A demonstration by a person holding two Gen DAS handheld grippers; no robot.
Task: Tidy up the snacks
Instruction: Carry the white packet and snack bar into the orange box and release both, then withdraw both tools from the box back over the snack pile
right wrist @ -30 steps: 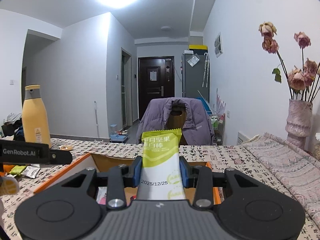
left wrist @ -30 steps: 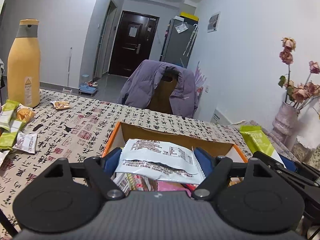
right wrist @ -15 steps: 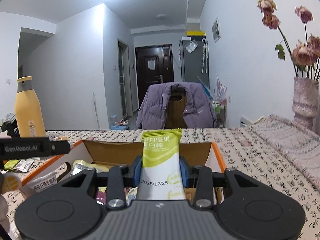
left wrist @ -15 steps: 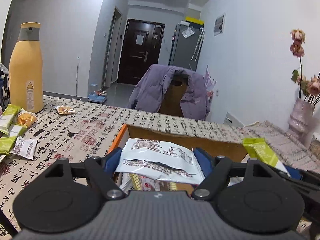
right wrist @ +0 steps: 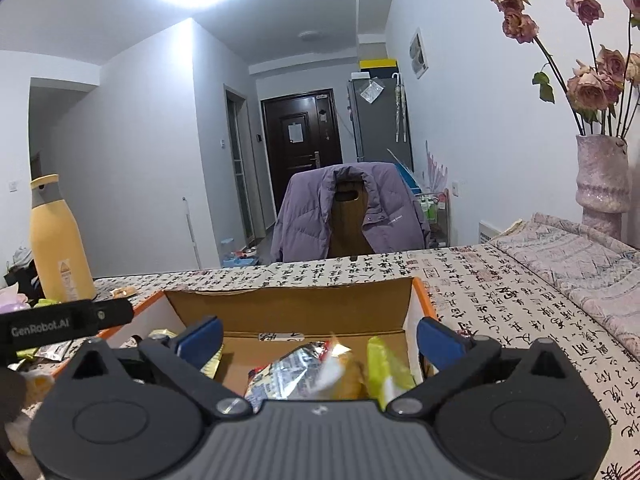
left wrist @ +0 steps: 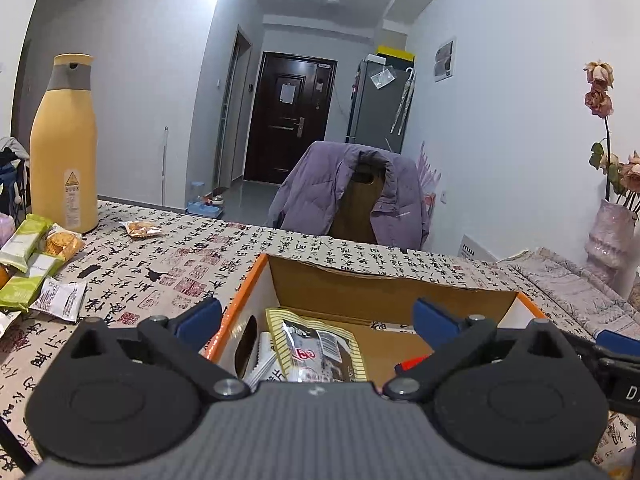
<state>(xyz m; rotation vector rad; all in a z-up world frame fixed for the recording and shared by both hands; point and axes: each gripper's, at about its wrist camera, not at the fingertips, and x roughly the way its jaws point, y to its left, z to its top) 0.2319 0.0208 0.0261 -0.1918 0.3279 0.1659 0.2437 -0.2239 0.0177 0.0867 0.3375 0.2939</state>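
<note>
The left claw hangs over the near edge of the orange-rimmed cardboard box, its 2 blue-tipped fingers spread wide with nothing between them. Directly below the gap, inside the box, lies a yellow-bordered snack packet, with a white packet beside it on the left and something red at the right, too hidden to identify.

The right claw is likewise wide apart and holds nothing, poised above the same box. Under it a crinkled silver foil packet rests among the contents, and a lime-green snack bar, blurred, lies just to its right, perhaps leaning on the box's right wall.

On the calligraphy-print tabletop, left of the box, more snacks lie loose: green bars, a small white packet and a cracker packet. A tall yellow bottle stands upright behind them.
</note>
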